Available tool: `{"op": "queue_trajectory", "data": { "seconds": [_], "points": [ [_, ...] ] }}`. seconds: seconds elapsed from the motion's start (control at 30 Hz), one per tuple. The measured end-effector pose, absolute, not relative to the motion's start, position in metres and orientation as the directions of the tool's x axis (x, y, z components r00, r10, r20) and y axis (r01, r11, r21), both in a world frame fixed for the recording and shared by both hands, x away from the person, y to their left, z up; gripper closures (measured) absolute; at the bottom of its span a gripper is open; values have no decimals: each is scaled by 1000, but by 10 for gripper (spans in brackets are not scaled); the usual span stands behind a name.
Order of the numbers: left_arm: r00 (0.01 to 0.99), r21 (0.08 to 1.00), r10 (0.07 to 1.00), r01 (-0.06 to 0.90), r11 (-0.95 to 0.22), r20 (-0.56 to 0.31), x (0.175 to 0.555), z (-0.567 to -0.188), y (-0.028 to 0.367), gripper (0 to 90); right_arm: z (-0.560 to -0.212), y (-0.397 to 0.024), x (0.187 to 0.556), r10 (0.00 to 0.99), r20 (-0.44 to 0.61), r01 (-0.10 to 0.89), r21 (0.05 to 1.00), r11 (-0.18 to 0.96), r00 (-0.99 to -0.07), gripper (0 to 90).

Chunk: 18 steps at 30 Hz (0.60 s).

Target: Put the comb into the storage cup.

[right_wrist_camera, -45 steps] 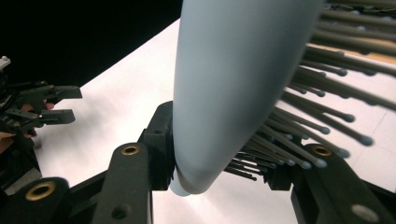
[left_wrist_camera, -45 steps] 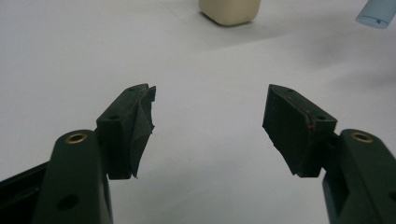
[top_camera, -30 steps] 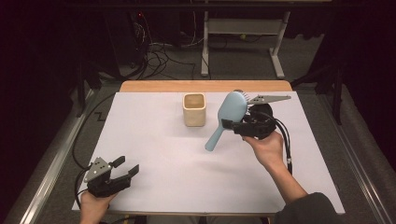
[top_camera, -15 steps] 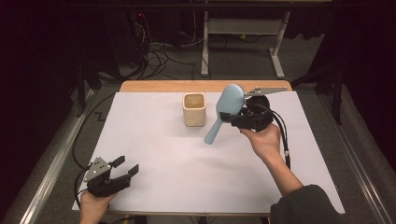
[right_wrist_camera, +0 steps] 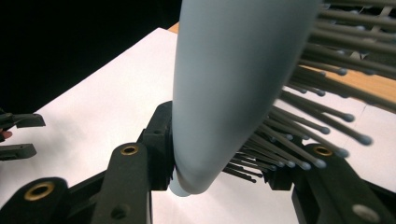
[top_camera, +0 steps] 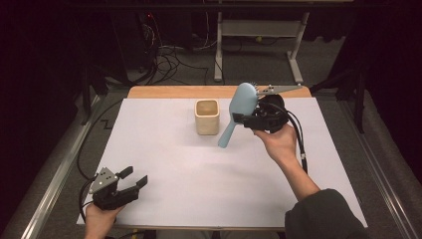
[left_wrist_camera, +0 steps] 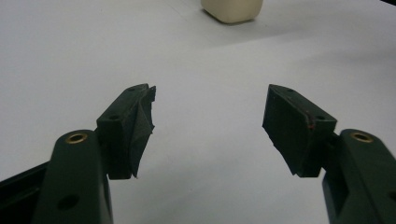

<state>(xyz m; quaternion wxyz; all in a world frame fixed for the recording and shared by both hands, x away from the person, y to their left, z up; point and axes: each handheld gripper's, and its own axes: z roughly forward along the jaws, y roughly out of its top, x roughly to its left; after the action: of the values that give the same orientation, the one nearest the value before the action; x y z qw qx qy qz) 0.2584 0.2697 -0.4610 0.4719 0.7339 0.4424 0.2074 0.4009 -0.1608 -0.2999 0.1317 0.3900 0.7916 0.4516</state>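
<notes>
Left hand-held gripper (top_camera: 133, 181): at the near left corner of the table (top_camera: 164, 149), jaws wide and empty, unmoved since a second ago. Cream cup (top_camera: 207, 116): upright near the far edge, unchanged. Blue hairbrush (top_camera: 239, 112): clamped at the head by the right hand-held gripper (top_camera: 249, 118), handle slanting down; carried leftward, now just beside the cup, probably headed handle-first into it.

White-topped table (top_camera: 199, 169), wooden far edge; cream square cup (top_camera: 207, 116) standing on it.
</notes>
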Motion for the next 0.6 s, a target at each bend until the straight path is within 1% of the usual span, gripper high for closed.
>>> {"op": "queue_trajectory", "data": {
  "seconds": [0.6],
  "points": [
    [524, 877, 844, 452, -163, -113, 258, -461, 271, 337, -290, -153, 417, 751, 129, 496, 819, 287, -648, 550]
  ]
}}
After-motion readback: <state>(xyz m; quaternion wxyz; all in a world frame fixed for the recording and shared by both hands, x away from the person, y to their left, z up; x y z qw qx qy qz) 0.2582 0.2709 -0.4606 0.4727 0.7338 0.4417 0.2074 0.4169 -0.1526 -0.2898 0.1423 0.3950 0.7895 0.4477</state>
